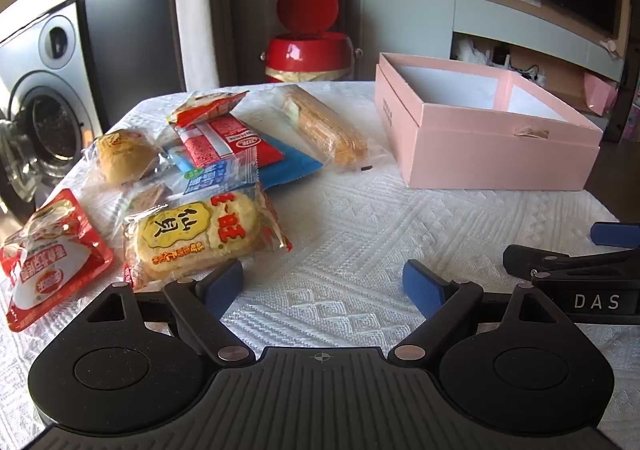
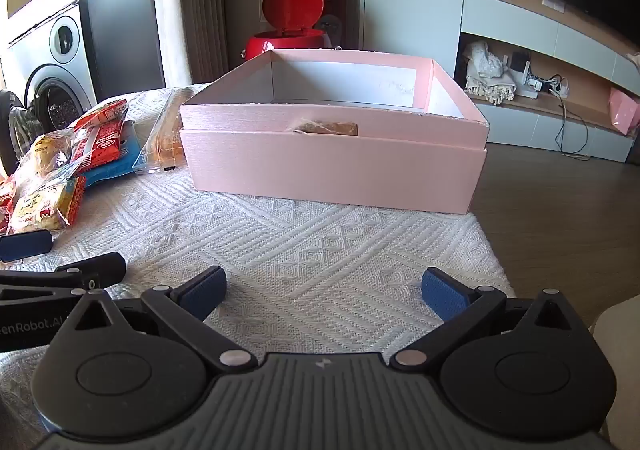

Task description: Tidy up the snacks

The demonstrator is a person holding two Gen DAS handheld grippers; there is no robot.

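Several snack packets lie in a heap at the left of the table: a rice cracker pack, a red-and-white pouch, a wrapped bun, a red packet on a blue packet, and a long clear-wrapped wafer pack. An open pink box stands at the right; in the right wrist view it shows white inner walls, its floor hidden. My left gripper is open and empty, just right of the cracker pack. My right gripper is open and empty, in front of the box.
A white quilted cloth covers the table. The table's right edge drops to a wooden floor. A red bin with raised lid stands behind the table. A washing machine is at the left, shelving at the right.
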